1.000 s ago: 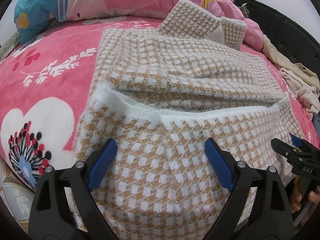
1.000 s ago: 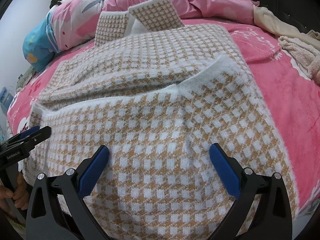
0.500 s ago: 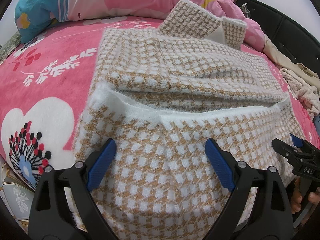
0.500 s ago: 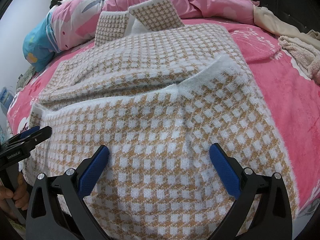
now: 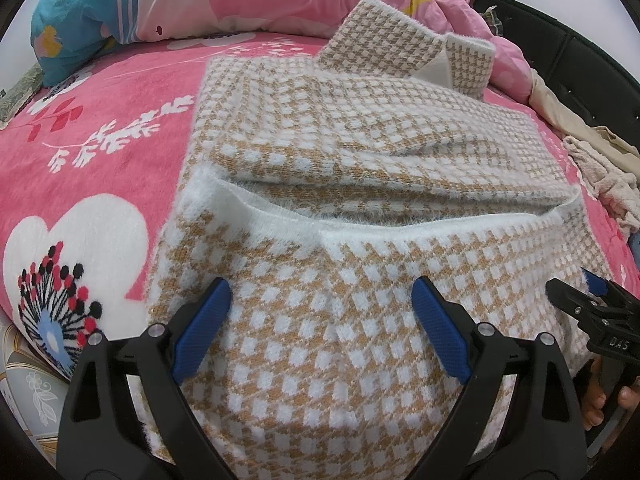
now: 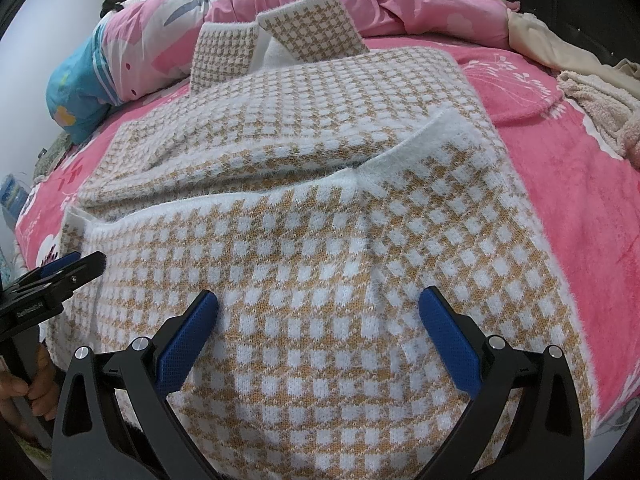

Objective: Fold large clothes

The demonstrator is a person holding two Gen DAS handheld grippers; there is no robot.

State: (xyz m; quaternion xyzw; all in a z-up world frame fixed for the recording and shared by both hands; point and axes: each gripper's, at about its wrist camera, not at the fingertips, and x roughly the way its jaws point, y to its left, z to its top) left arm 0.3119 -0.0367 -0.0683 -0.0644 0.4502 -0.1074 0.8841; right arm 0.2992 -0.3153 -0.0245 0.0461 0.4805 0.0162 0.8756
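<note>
Little has moved since the earlier frames. The sweater (image 5: pixel 360 208) lies on the pink bed (image 5: pixel 112 120), partly folded; a further fold is judged outstanding. Both the left gripper (image 5: pixel 320 312) and right gripper (image 6: pixel 318 316) are held wide open, nothing gripped.
</note>
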